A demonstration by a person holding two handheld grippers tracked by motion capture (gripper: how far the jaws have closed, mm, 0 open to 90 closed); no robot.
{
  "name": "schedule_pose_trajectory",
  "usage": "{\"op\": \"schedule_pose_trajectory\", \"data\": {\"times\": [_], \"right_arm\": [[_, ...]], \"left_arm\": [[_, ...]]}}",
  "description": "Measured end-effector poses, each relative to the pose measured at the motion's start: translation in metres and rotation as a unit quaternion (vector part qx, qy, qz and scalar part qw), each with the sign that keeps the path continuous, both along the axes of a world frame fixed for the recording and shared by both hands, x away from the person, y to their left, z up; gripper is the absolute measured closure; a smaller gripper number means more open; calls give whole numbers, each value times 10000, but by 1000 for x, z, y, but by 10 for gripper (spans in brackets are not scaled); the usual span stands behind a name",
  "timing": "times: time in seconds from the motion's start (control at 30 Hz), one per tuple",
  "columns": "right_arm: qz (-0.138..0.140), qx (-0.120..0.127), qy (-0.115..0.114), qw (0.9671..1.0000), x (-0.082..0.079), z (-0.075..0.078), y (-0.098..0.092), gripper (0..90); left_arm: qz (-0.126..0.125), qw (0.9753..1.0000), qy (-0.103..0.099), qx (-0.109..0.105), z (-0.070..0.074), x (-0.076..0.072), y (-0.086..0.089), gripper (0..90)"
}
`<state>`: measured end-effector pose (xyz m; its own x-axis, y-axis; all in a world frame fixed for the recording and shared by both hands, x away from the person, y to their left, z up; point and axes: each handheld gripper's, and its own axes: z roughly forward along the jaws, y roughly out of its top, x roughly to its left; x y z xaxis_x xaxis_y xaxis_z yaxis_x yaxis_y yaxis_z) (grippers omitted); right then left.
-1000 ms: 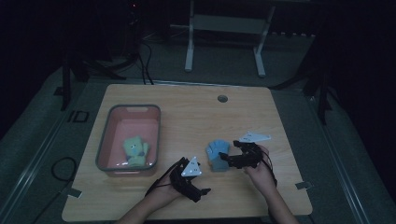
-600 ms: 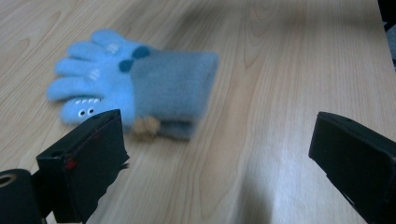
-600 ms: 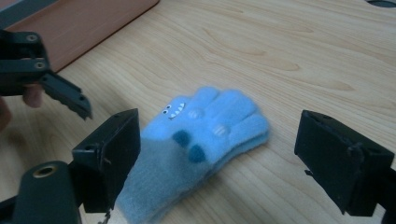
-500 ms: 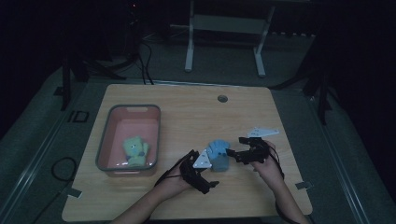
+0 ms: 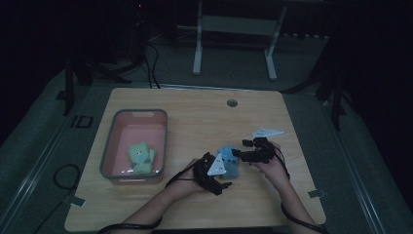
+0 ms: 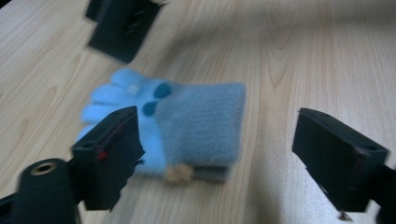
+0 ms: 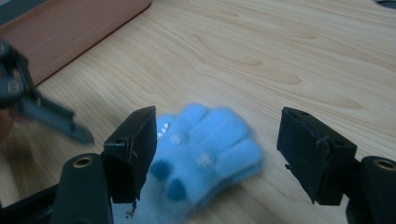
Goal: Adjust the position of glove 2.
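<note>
Grasp approach: left gripper point(image 6: 219, 154) and right gripper point(image 7: 217, 154), jaws spread, flank the blue sock point(image 5: 228, 162) beside the tray point(image 5: 108, 148). Next: close on it.

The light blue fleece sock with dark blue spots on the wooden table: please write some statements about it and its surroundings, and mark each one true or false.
1. The light blue fleece sock with dark blue spots lies on the wooden table. True.
2. The left gripper is shut on the sock. False: its jaws stand open, one on each side of it.
3. The right gripper is open. True.
4. The pink plastic tray with a grey rim is empty. False: a green soft item lies in it.
5. The sock lies inside the tray. False: it lies on the table, to the right of the tray.
</note>
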<state>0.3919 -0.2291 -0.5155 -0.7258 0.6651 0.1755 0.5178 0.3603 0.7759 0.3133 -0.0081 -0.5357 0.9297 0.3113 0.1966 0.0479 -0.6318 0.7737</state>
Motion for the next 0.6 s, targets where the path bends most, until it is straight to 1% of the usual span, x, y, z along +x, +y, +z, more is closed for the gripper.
{"op": "schedule_pose_trajectory", "data": {"times": [0.03, 0.07, 0.1, 0.13, 0.2, 0.23, 0.27, 0.3, 0.37, 0.43, 0.47, 0.57, 0.6], "right_arm": [[16, 12, 22, 10000, 2, -1, 2, 286], [17, 10, 43, 10000, 4, -3, 4, 295], [29, -13, 66, 10000, 6, -4, 6, 296], [52, -38, 83, 9999, 8, -7, 8, 296], [57, -76, 170, 9998, 12, -12, 12, 296], [51, -112, 219, 9997, 13, -15, 13, 296], [32, -155, 266, 9995, 15, -19, 14, 296], [33, -175, 316, 9993, 16, -22, 14, 296], [35, -180, 403, 9990, 16, -28, 15, 293], [52, -244, 461, 9986, 16, -32, 16, 281], [56, -299, 475, 9984, 15, -34, 17, 280], [93, -380, 446, 9982, 13, -38, 20, 270], [96, -410, 402, 9983, 13, -38, 20, 270]], "left_arm": [[-27, 9999, -81, 100, -1, 0, -2, 186], [-109, 9998, -96, 120, -2, 1, -4, 186], [-135, 9997, -157, 129, -4, 1, -6, 201], [-175, 9995, -202, 179, -5, 1, -7, 233], [-267, 9992, -189, 227, -7, 4, -10, 248], [-312, 9990, -187, 253, -8, 5, -11, 290], [-368, 9987, -179, 291, -9, 6, -12, 311], [-387, 9982, -243, 386, -10, 6, -12, 319], [-467, 9972, -257, 519, -14, 7, -14, 343], [-478, 9961, -334, 665, -18, 7, -14, 357], [-486, 9962, -294, 660, -20, 8, -14, 361], [-437, 9966, -308, 627, -21, 9, -13, 396], [-422, 9966, -334, 624, -21, 9, -13, 414]]}}
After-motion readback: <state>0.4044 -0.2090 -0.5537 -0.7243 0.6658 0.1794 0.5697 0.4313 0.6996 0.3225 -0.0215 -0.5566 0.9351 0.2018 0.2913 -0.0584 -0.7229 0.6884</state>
